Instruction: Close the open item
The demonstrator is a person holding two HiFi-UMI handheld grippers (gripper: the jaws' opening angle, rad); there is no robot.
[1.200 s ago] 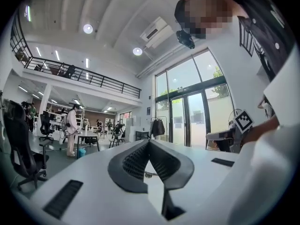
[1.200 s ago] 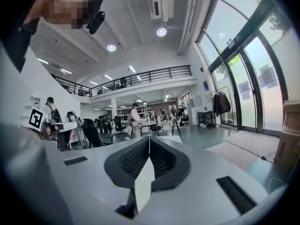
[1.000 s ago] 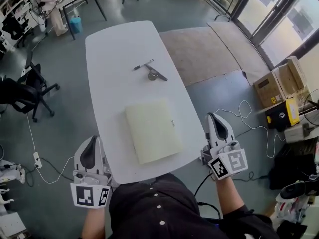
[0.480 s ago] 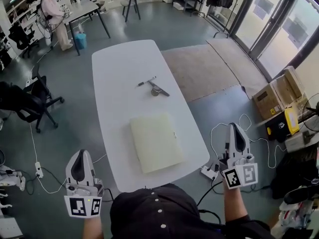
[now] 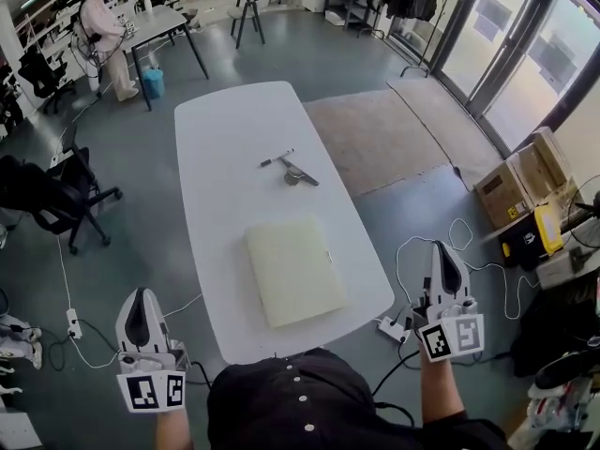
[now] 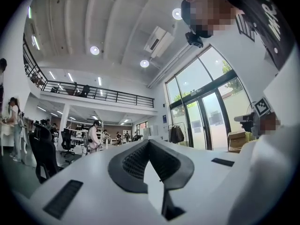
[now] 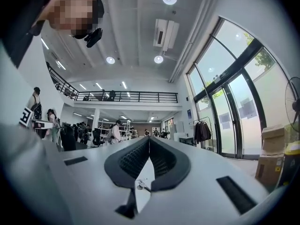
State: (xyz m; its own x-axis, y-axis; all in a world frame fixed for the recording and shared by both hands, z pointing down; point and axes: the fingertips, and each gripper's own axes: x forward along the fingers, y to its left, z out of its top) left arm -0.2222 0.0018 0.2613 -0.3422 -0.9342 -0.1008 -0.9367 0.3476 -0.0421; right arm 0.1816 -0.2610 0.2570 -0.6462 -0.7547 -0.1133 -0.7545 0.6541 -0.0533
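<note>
A pale yellow flat case [image 5: 293,270] lies shut on the near half of the white table [image 5: 225,129]. It has a small clasp on its right edge. My left gripper [image 5: 142,293] hangs off the table's near left corner, over the floor, jaws together and empty. My right gripper [image 5: 442,247] is off the table's near right side, also shut with nothing in it. In the left gripper view the left gripper [image 6: 149,141] points out level into the room, pads meeting at the tips. The right gripper [image 7: 149,138] looks the same in its own view.
A pen [image 5: 277,158] and a small metal tool [image 5: 298,174] lie mid-table. Black office chairs [image 5: 47,200] stand at the left, with cables and a power strip [image 5: 73,323] on the floor. Cardboard boxes [image 5: 525,162] and a rug [image 5: 375,111] are at the right. A person [image 5: 101,22] stands far back.
Both grippers have drawn away from the table's near edge, the left one out to the left and the right one out to the right. The case has stayed shut and still.
</note>
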